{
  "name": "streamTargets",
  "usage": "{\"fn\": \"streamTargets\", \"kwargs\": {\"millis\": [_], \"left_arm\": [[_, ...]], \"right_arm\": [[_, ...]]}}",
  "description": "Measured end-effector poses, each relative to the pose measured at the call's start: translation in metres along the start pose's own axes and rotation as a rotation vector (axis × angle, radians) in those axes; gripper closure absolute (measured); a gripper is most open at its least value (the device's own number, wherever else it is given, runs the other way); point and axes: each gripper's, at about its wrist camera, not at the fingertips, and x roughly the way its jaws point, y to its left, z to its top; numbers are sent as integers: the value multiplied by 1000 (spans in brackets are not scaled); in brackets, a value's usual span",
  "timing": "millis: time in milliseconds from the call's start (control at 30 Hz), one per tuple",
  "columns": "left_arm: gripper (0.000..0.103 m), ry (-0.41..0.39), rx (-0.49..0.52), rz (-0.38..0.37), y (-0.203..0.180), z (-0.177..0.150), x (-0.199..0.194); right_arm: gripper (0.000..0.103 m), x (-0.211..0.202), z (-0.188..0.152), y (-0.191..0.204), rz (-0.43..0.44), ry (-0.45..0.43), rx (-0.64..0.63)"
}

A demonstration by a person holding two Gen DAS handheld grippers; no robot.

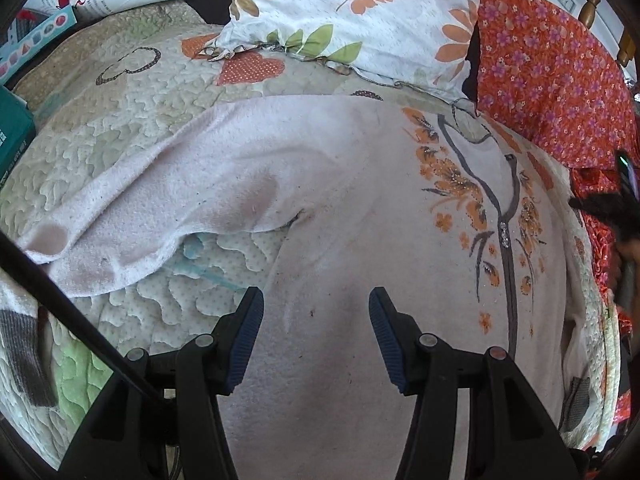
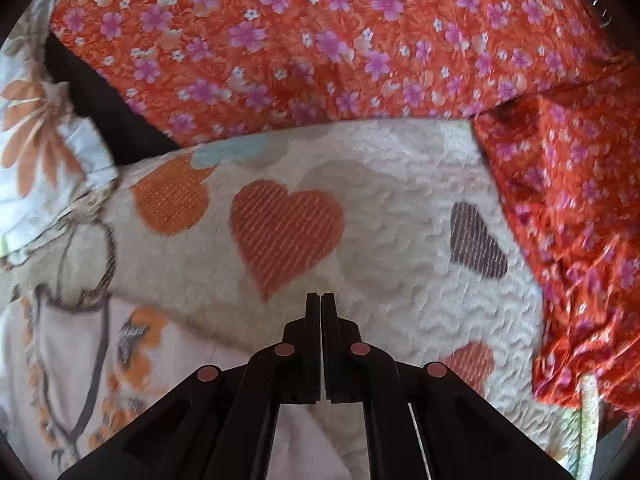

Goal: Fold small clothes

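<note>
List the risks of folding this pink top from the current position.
1. The left gripper is open over the middle of the pink top, not an edge; closing here would likely bunch the fabric.
2. The sleeve lies rumpled on the quilt; folded over like that, it may crease.
3. The right gripper is shut over bare quilt, holding nothing, so the top could drag.

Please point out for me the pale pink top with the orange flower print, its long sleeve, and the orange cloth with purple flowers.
Pale pink top with orange flower print (image 1: 360,208): left wrist view, plain chest area.
Long pink sleeve (image 1: 132,208): left wrist view, middle of sleeve.
Orange cloth with purple flowers (image 2: 320,40): right wrist view, upper flat part.
</note>
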Motion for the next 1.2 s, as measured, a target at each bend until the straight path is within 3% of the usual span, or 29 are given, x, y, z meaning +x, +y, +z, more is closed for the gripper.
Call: {"fn": "streamTargets", "kwargs": {"millis": [67,133,233,333,433,533,567,600,633,733,1033,1133,1200], "left_arm": [[49,-3,-5,-9,1,-1,-3],[49,-6,-10,-15,3,-3,-7],[48,-9,-19,-26,4,-8,-11],[48,-11,-24,-38,5,-17,-14],[48,-9,-32,-52,7,-26,-16],[48,-14,-47,-61,11,-34,-21],[48,-21,-51,-59,13,-36,-23],[48,-33,-55,-55,14,-38,-27],[48,-44,-58,-51,16,-38,-30],[48,-81,-74,-45,24,-39,-40],[48,-93,-179,-89,48,-33,-46],[48,-101,-195,-92,52,-32,-48],[48,-108,-201,-93,54,-31,-51]], "right_arm": [[82,-29,-34,1,126,19,-29],[57,-68,-87,2,237,25,-77],[50,-115,-160,5,316,61,-156],[44,-140,-218,13,313,76,-216],[42,-147,-268,29,245,78,-315],[42,-130,-295,46,132,63,-389],[46,-123,-297,46,115,63,-388],[77,-120,-301,44,93,61,-385],[94,-116,-299,40,62,64,-375],[95,-138,-281,2,69,14,-225],[97,-230,-215,-214,-281,-271,368],[97,-240,-203,-248,-267,-295,511],[97,-239,-195,-250,-235,-301,541]]}}
